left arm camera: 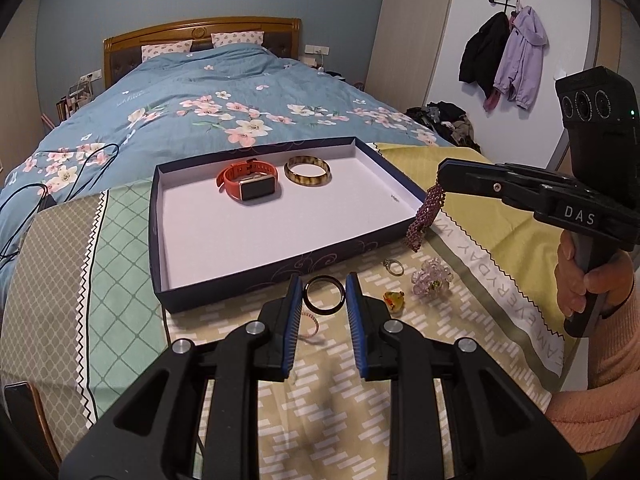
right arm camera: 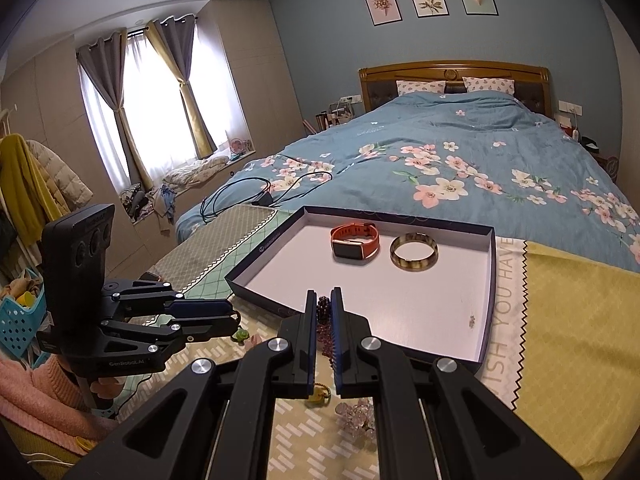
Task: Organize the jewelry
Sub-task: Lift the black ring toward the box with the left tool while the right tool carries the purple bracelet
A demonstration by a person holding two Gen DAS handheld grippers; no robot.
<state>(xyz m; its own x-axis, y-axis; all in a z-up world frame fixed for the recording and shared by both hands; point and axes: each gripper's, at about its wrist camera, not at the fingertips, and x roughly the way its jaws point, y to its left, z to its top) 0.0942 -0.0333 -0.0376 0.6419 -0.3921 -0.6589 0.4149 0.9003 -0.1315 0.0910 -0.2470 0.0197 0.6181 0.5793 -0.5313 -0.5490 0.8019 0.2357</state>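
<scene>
A dark blue tray (left arm camera: 276,276) (right arm camera: 490,292) with a white floor holds an orange watch (left arm camera: 248,180) (right arm camera: 354,240) and a tortoiseshell bangle (left arm camera: 307,171) (right arm camera: 414,251). My left gripper (left arm camera: 323,294) is open, its fingers on either side of a dark ring bangle (left arm camera: 324,300) on the cloth. My right gripper (right arm camera: 324,308) (left arm camera: 440,176) is shut on a purple bead bracelet (left arm camera: 424,216) (right arm camera: 325,326), which hangs beside the tray's near right corner.
On the patterned cloth in front of the tray lie a small metal ring (left arm camera: 394,267), a clear crystal piece (left arm camera: 432,278) (right arm camera: 356,416), an amber piece (left arm camera: 394,300) (right arm camera: 318,394) and a thin pink band (left arm camera: 310,326). Black cables (right arm camera: 256,194) lie on the bed.
</scene>
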